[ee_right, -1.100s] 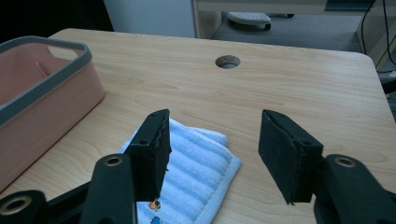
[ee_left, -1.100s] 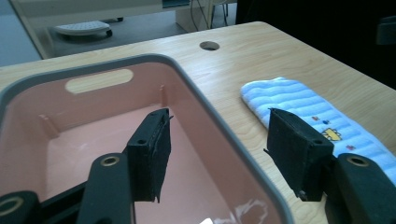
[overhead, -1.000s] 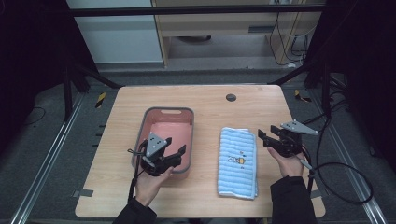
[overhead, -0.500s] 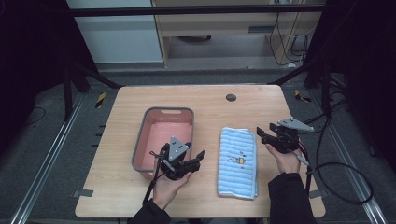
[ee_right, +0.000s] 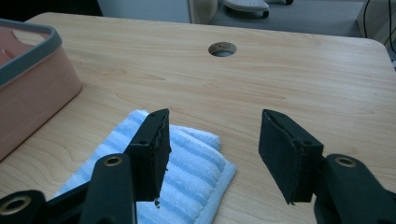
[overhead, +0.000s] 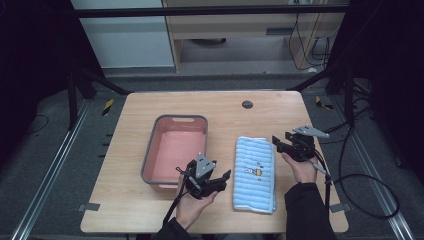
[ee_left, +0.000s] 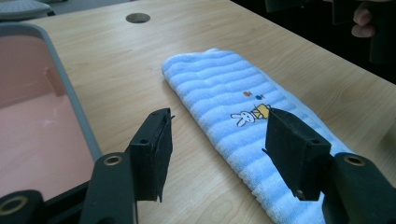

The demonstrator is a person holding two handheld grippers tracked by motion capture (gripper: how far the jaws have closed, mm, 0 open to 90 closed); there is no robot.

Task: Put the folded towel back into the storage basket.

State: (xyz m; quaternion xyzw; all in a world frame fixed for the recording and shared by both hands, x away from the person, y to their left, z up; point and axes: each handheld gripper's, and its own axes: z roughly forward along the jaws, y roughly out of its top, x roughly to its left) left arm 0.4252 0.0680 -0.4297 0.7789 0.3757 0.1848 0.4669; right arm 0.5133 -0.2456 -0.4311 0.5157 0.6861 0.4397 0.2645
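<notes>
On the towel [ee_left: 243,100], a rabbit picture, no readable writing; both grippers spread.

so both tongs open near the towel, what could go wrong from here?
Two risks, judging by how things lie:
1. The left tongs sit between the pink plastic bin with a grey rim and the folded blue striped towel; swinging wide could knock the bin.
2. The right tongs face the towel's far corner; pinching only top layers may unfold it.

Black two-jaw left gripper [overhead: 216,181] and right gripper [overhead: 284,145] carry grey three-cornered plates, brass-ringed screws, trailing black cables; dark sleeves [overhead: 306,210].
</notes>
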